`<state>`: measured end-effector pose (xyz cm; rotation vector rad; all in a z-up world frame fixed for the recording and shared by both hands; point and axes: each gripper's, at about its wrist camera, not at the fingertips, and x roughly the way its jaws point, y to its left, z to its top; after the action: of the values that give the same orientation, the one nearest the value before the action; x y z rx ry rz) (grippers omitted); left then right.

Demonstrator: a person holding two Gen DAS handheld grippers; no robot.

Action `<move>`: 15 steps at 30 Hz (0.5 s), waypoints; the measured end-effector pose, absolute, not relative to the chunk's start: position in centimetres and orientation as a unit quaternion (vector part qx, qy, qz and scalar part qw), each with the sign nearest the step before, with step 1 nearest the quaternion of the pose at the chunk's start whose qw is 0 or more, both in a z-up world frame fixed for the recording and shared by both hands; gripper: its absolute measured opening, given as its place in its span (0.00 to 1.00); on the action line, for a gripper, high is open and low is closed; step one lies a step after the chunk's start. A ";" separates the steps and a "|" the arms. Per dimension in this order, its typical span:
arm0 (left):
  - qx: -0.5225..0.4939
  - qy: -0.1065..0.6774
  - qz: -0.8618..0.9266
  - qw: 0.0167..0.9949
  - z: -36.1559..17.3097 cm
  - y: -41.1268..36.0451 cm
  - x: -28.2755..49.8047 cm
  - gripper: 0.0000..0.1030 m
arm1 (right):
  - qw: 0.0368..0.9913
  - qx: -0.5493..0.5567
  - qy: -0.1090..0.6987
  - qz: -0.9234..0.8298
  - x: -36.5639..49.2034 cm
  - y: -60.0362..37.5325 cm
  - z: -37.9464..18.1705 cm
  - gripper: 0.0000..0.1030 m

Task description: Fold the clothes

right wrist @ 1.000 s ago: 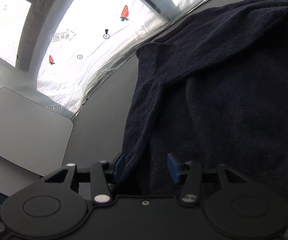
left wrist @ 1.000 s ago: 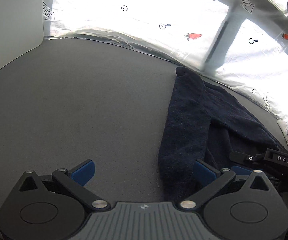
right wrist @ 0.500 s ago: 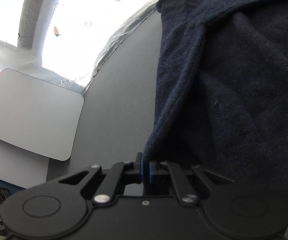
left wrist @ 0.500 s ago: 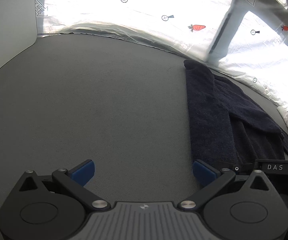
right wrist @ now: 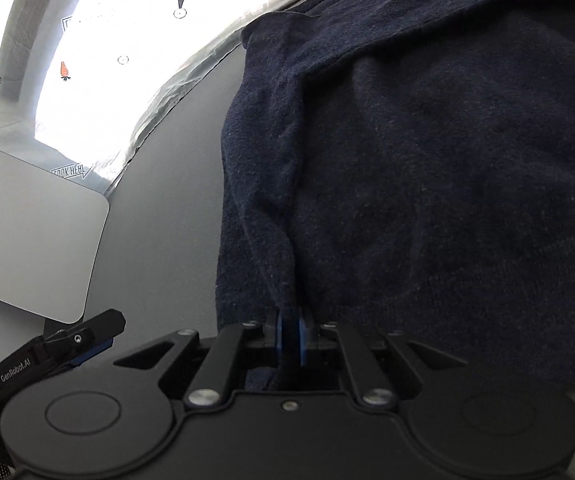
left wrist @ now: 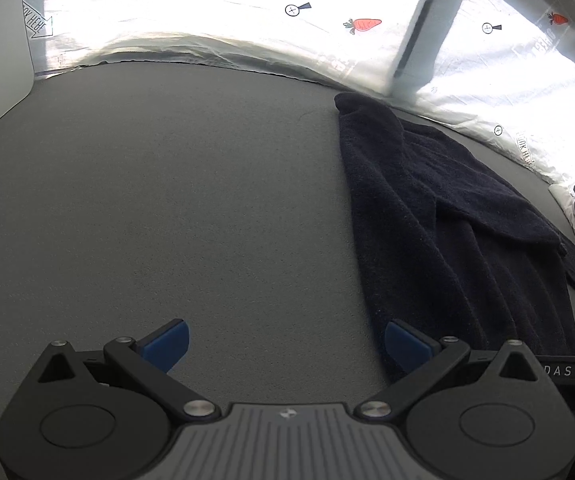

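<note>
my right claw (right wrist: 289,334) is pinched on a fold at the near edge of the navy sweater (right wrist: 427,168), its jaws easing apart a touch with the cloth between them. my left claw (left wrist: 285,344) gapes wide over bare grey mat (left wrist: 175,200), sweater just beside its right finger.

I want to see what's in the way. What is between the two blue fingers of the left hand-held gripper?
Only bare grey table, seen in the left wrist view; the dark garment lies beside one finger.
</note>
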<state>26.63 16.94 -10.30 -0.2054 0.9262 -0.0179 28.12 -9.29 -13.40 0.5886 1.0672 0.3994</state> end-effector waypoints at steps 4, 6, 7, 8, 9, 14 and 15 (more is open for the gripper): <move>-0.087 0.462 0.002 0.882 -11.2 13.8 27.8 1.00 | 0.819 0.242 0.473 0.217 28.0 -11.4 -10.9 0.34; -0.089 0.463 0.011 0.882 -11.5 12.7 28.4 1.00 | 0.829 0.258 0.452 0.206 27.9 -14.3 -10.0 0.42; -0.092 0.462 0.016 0.882 -11.6 12.2 28.8 1.00 | 0.834 0.267 0.444 0.191 28.2 -15.8 -9.7 0.42; -0.099 0.461 0.021 0.882 -11.7 11.8 29.2 1.00 | 0.839 0.275 0.437 0.174 28.4 -17.5 -9.4 0.42; -0.107 0.460 0.027 0.881 -11.8 11.4 29.7 1.00 | 0.845 0.279 0.431 0.151 28.7 -19.2 -9.2 0.42; -0.145 0.450 0.052 0.880 -11.9 10.6 32.5 1.00 | 0.856 0.306 0.414 0.046 31.0 -27.3 -9.8 0.43; -0.146 0.445 0.057 0.882 -11.9 10.5 33.3 1.00 | 0.859 0.305 0.411 0.029 31.6 -28.7 -9.9 0.44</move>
<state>33.34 10.46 -11.86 -0.3039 0.9276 0.1194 31.59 -28.69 -9.90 0.6410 0.8627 0.0608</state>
